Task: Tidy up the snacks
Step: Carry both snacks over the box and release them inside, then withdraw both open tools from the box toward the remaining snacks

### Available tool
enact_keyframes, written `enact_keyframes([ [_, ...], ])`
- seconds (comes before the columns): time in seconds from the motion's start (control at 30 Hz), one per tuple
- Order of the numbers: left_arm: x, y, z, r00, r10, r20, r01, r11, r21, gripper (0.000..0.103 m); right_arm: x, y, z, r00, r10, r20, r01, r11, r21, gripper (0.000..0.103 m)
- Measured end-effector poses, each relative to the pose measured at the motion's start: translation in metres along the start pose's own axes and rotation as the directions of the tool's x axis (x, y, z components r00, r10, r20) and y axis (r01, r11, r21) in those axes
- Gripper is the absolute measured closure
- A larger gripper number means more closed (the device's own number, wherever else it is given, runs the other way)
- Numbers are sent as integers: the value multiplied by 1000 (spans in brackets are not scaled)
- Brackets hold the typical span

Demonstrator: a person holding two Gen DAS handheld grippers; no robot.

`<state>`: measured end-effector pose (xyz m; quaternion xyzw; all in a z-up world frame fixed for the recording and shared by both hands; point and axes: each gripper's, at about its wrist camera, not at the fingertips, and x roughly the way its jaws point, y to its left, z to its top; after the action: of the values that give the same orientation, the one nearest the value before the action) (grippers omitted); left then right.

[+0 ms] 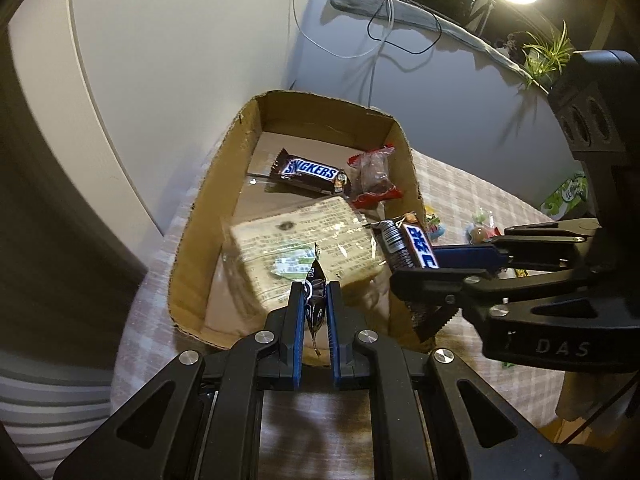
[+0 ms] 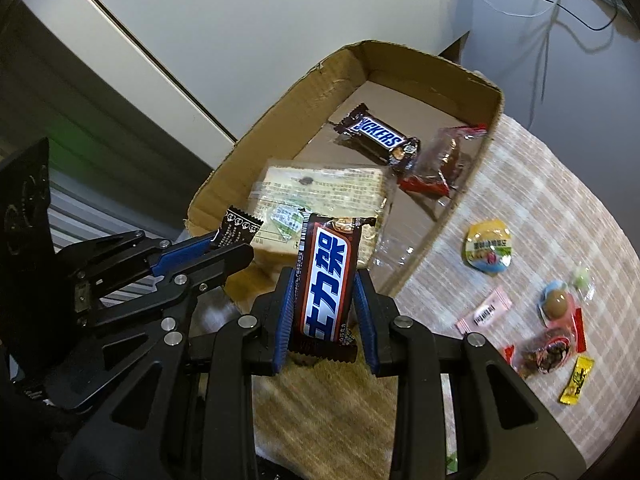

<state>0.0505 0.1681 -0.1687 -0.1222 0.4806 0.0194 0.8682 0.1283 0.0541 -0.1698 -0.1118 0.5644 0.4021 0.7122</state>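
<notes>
Checked tablecloth [image 2: 520,208] carries my cardboard box [image 1: 200,216], which already holds a Snickers bar [image 1: 310,172], a cracker pack [image 1: 304,236] and a red-wrapped sweet [image 1: 374,176]. Over its near end I've got the right gripper [image 2: 325,300] clamped on a second chocolate bar [image 2: 326,280] and the left gripper [image 1: 314,304] pinching a small black sachet [image 1: 314,300]. I'd say this is the drop-off step: next, ease each over bare box floor, then release.

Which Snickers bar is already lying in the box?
The Snickers bar with English lettering lies inside the cardboard box; the Chinese-lettered bar is gripped by the right hand-held gripper.
</notes>
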Motion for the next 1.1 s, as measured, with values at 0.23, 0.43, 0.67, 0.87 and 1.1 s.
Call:
enact_keyframes([
  [0.23, 0, 3, 0, 1000, 9, 1, -9, 1000, -1, 83, -1, -1, 3, 1000, -26, 16, 26, 1000, -9, 58],
  [0.43, -3, 2, -1, 1000, 14, 5, -14, 1000, 0, 74, -12, -1, 0, 999, -35, 42, 35, 999, 0, 43],
  [0.67, -10, -8, -2, 1000, 5, 12, -5, 1000, 21, 74, -28, -15, -13, 997, -59, 54, 57, 998, 39, 43],
  [0.87, -15, -26, -3, 999, -24, 21, 23, 998, 53, 74, -50, -42, -36, 994, -85, 62, 79, 992, 95, 43],
  [1.1, -14, -66, -8, 996, -94, -2, 94, 986, 136, 74, -81, -89, -84, 991, -126, 51, 115, 975, 190, 43],
])
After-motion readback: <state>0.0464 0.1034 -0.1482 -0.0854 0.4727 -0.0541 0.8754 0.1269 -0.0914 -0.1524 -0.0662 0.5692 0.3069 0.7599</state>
